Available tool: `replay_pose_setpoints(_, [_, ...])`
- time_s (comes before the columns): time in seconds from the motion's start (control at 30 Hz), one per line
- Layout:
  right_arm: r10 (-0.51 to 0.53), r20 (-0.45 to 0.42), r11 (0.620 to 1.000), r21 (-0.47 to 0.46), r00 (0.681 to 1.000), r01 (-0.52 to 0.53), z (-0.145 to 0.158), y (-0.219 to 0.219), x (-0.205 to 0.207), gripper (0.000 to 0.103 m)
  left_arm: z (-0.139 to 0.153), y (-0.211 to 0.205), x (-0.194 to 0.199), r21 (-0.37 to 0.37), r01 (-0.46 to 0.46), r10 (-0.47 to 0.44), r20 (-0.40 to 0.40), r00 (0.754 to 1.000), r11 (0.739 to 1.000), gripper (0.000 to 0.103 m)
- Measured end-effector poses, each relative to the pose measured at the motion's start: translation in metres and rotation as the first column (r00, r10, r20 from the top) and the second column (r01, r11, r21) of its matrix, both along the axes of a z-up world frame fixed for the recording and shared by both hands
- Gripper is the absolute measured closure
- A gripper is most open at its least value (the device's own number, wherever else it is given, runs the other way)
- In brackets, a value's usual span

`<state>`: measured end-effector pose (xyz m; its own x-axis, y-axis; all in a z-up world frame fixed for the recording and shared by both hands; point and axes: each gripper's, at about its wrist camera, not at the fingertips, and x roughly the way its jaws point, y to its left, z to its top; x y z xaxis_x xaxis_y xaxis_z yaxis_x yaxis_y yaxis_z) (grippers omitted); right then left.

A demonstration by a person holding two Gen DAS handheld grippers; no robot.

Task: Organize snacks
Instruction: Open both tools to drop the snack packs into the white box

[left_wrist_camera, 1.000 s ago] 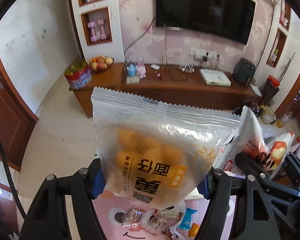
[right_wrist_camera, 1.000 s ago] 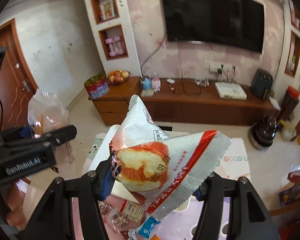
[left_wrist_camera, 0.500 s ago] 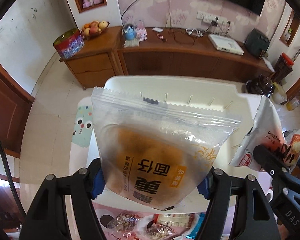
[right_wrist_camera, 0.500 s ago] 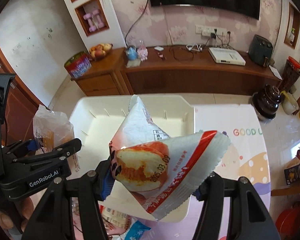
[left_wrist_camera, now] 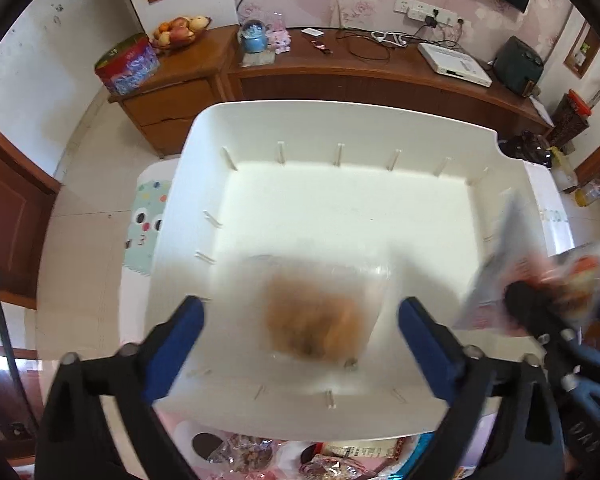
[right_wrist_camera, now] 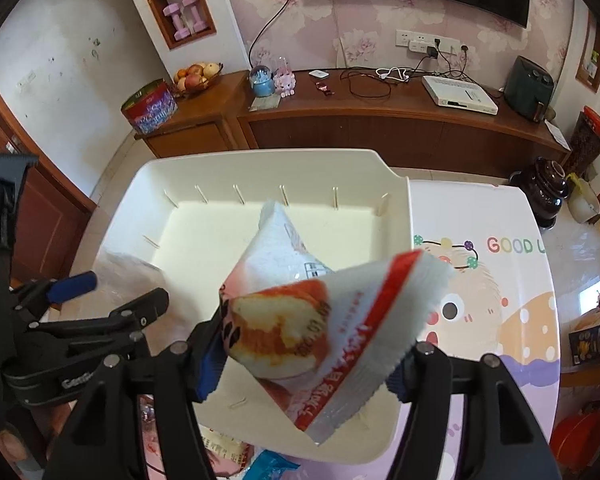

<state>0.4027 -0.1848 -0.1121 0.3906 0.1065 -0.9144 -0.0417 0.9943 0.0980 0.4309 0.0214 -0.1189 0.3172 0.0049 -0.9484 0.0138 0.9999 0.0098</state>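
White plastic makes the big storage bin (left_wrist_camera: 340, 120), which sits on a table with a cartoon-printed cloth (right_wrist_camera: 500, 280); thin ribs stand along its inner walls.

The left gripper (left_wrist_camera: 300, 320) points steeply down into the bin. Its jaws have just been opening and now stand wide, the blue pads (left_wrist_camera: 180, 340) clear on both sides of the clear bread bag (left_wrist_camera: 320, 320). This bag is blurred, over the bin's floor toward the near wall — whether it already lies on the floor I cannot tell. Its orange-brown content shows through the film, and the blur hides which way its long axis runs.

The right gripper (right_wrist_camera: 308, 356) is over the near right part of the bin. Its jaws have also just been opening. The red-and-white cake packet (right_wrist_camera: 320, 320) is between them; its left side lies against the left blue pad (right_wrist_camera: 212, 360), but the right pad is hidden behind the wrapper, so I cannot tell if the packet is gripped. The packet's long axis runs diagonally, from the serrated red edge at the lower right up to a white corner that points toward the bin's far wall.

More small snack packets (left_wrist_camera: 260, 456) lie on the cloth just before the bin's near wall.
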Motion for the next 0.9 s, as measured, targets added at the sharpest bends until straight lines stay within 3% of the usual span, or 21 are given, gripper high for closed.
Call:
replay_pose_setpoints(0.1, [-0.011, -0.014, 1.0, 0.0, 1.0, 0.011, -0.005, 0.0, 0.001, 0.027, -0.004, 0.0, 0.003, 0.045, -0.003, 0.004, -0.015, 1.0, 0.999, 0.004])
replay_pose_setpoints(0.33, [-0.002, 0.092, 1.0, -0.005, 0.996, 0.003, 0.001, -0.002, -0.007, 0.022, -0.004, 0.005, -0.006, -0.004, -0.017, 0.017, 0.023, 1.0, 1.0, 0.004])
replay_pose_setpoints(0.43, [0.015, 0.113, 0.999, -0.033, 0.993, -0.011, 0.005, 0.001, -0.011, 0.022, -0.002, 0.002, -0.01, 0.022, -0.014, 0.013, 0.045, 0.999, 1.0, 0.004])
replay_pose_setpoints(0.53, [0.029, 0.103, 0.999, -0.042, 0.994, -0.024, 0.007, 0.002, -0.013, 0.022, 0.004, -0.002, -0.016, 0.066, -0.001, -0.004, 0.069, 0.998, 0.998, 0.004])
replay_pose_setpoints(0.9, [-0.018, 0.083, 1.0, 0.028, 0.996, 0.015, 0.033, -0.007, -0.037, 0.022, 0.043, -0.003, -0.051, 0.052, 0.024, -0.029, 0.1, 0.995, 0.998, 0.004])
